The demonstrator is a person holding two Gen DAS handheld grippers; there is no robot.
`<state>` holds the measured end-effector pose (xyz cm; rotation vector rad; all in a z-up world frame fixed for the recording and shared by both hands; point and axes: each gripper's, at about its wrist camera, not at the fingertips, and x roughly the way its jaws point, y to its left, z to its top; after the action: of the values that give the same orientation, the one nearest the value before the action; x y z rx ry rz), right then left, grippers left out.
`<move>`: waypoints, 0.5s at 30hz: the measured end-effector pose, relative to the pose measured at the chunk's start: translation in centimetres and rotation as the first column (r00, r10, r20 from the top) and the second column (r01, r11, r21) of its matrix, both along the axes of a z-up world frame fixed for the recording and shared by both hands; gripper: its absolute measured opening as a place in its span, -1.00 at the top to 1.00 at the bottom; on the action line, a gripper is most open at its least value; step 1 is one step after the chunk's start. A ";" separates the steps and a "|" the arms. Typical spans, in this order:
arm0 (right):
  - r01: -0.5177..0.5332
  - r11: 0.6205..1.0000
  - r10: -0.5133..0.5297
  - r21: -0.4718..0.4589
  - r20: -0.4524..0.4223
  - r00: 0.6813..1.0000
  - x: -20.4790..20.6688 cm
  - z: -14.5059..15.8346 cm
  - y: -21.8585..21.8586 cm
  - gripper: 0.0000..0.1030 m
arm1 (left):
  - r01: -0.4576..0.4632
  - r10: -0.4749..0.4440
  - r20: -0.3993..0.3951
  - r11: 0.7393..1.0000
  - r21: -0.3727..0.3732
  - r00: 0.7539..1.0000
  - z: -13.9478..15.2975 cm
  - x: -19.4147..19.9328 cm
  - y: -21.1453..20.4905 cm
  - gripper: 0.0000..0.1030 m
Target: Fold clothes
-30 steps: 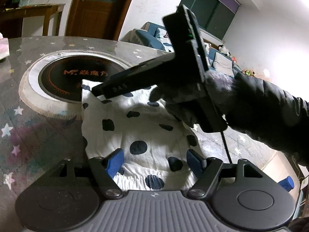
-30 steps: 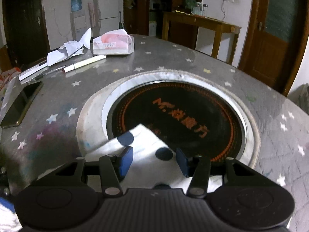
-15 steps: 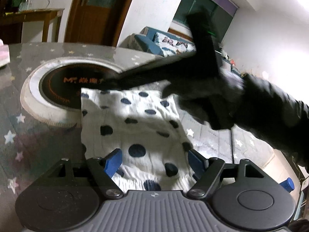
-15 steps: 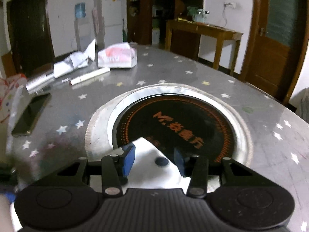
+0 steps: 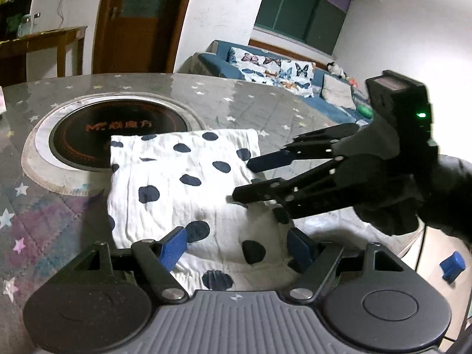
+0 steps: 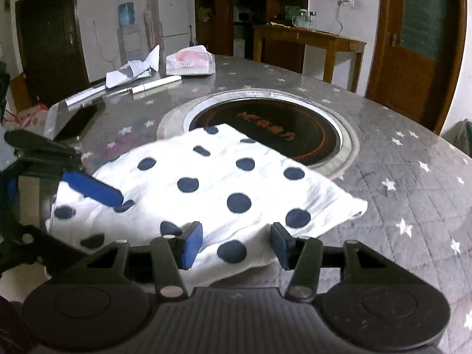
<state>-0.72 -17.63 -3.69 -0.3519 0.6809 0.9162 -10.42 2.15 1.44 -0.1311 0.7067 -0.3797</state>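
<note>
A white cloth with dark blue dots lies folded flat on the grey star-patterned table, its far corner over the round cooker. My left gripper stands open over the cloth's near edge, pads wide apart. My right gripper, held by a dark-gloved hand, reaches in at the cloth's right edge. Its jaws are opening and nothing is pinched between them. In the right wrist view the cloth spreads under my right gripper, and my left gripper's blue pad rests at the cloth's left side.
A round black cooker is set into the table. At its far left lie a phone, a pen, crumpled paper and a tissue pack. A blue object sits beyond the table's right edge.
My right gripper has let go of the cloth's far corner and drawn back across it to its right edge. The cloth now lies flat. The left gripper has stayed put.
</note>
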 end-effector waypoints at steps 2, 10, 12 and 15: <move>0.005 1.000 -0.006 0.020 0.018 1.000 -0.6 0.7 -0.3 0.00 | 0.000 0.000 0.014 1.000 0.001 1.000 0.3 -0.3 0.1 -0.51; -0.070 0.995 0.068 0.064 0.038 0.997 -3.6 2.4 -0.5 -0.01 | -0.042 0.041 0.064 0.999 0.007 0.997 1.5 -2.0 1.3 -0.51; -0.091 0.994 0.090 0.054 0.032 0.995 -4.3 2.0 -0.4 -0.01 | -0.044 0.043 0.049 0.999 0.014 0.998 1.0 -2.3 1.4 -0.51; -0.101 0.995 0.100 0.028 0.024 0.995 -5.0 0.9 -0.4 0.00 | -0.047 0.046 0.039 0.998 0.038 0.998 0.1 -2.6 1.3 -0.49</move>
<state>-5.72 -18.04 -2.76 -0.3727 0.6329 1.0153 -12.98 3.41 1.57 -0.1029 0.6720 -0.3228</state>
